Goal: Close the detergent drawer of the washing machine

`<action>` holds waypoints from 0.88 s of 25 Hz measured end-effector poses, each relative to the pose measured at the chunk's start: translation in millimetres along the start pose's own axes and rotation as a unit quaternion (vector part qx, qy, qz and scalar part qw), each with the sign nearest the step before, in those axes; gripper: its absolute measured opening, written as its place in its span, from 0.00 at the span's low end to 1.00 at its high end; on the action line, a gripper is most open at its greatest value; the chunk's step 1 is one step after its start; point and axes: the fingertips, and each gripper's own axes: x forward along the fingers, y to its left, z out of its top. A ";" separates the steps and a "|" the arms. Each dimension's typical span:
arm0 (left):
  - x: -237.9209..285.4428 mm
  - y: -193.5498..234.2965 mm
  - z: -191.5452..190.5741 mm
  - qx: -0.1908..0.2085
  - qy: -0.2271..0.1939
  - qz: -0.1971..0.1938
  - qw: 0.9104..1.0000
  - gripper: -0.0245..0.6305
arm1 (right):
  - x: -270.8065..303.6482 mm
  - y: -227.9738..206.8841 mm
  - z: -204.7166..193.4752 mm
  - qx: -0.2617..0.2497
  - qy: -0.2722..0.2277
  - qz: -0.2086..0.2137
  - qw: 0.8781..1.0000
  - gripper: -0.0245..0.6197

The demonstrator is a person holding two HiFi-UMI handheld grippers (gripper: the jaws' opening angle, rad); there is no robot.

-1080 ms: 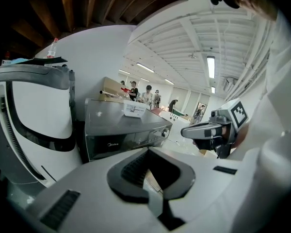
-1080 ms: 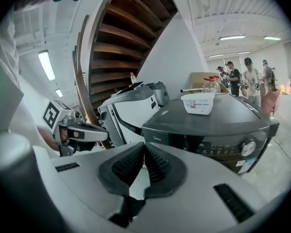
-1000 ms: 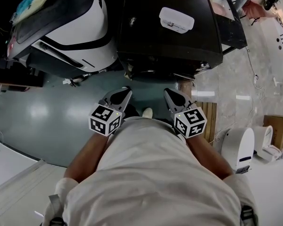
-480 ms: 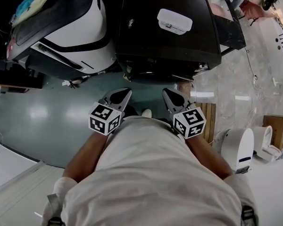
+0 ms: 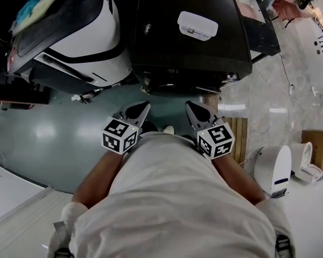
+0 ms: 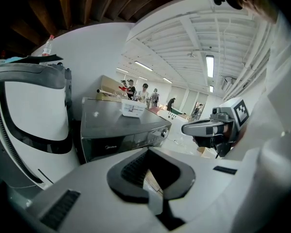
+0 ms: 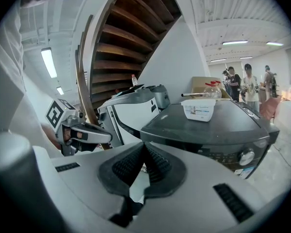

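On top of the washing machine [image 5: 191, 36] sits a small tub [image 5: 197, 24]. Just left of the washing machine stands a second machine [image 5: 70, 31], angled away from it. In front of the washing machine, clear of its front, the left gripper [image 5: 142, 107] and the right gripper [image 5: 191, 107] hang side by side. At its front right corner a slatted board [image 5: 239, 138] lies on the floor, with a rounded unit [image 5: 273, 168] and a cardboard box [image 5: 314, 144] farther right. Well behind the washing machine stand people [image 7: 245, 84]
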 end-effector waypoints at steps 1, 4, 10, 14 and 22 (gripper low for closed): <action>0.9 0.0 0.4 0.000 0.001 -0.001 1.000 0.03 | 0.0 -0.7 -0.2 0.000 0.000 0.000 1.000 0.05; 4.3 1.9 2.7 0.000 0.002 -0.003 1.000 0.03 | 2.0 -4.1 1.2 -0.001 -0.002 -0.001 1.000 0.05; 10.8 3.5 0.7 -0.002 0.009 -0.006 1.000 0.03 | 4.1 -9.3 -0.4 0.002 -0.002 -0.006 1.000 0.05; 16.5 5.1 2.3 -0.002 0.011 -0.008 1.000 0.03 | 6.4 -13.5 -0.9 0.004 -0.002 -0.006 1.000 0.05; 24.4 8.8 3.3 -0.001 0.020 -0.007 1.000 0.03 | 15.5 -21.7 -3.8 0.014 -0.001 -0.003 1.000 0.05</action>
